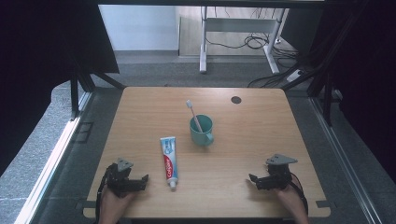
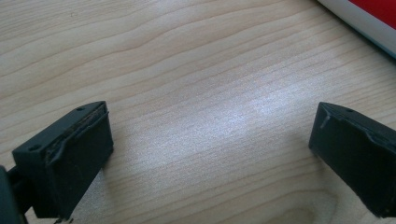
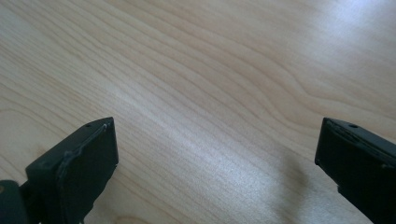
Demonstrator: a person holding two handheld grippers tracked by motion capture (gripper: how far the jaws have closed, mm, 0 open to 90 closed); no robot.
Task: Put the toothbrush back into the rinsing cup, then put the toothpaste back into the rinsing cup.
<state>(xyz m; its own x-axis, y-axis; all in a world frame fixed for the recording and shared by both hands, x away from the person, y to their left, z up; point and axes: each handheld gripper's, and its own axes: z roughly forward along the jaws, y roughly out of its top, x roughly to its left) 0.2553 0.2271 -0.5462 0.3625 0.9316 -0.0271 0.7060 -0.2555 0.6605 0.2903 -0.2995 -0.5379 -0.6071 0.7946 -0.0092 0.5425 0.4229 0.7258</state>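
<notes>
left gripper sits low at the near left corner of the table, jaws spread wide apart with nothing between them; the left gripper view looks down on bare wood grain between its two black jaws, with a strip of white and red at the top right corner, which i take for the toothpaste tube. right gripper rests at the near right edge, jaws likewise parted and empty, bare wood under them in the right gripper view. the toothpaste tube lies flat, lengthwise toward the person, cap end nearest, just beside the left gripper and well apart from the right one. behind it, near the table's middle, a teal mug stands upright with a toothbrush leaning in it, bristle end up. a small dark round spot marks the far side of the tabletop. judgement: nothing is in hand yet; the work appears to be at its very start, both hands parked and no object touched. the tube is the nearest thing to either gripper, so a reach for it by the left seems the likely first step; everything is left to do.
</notes>
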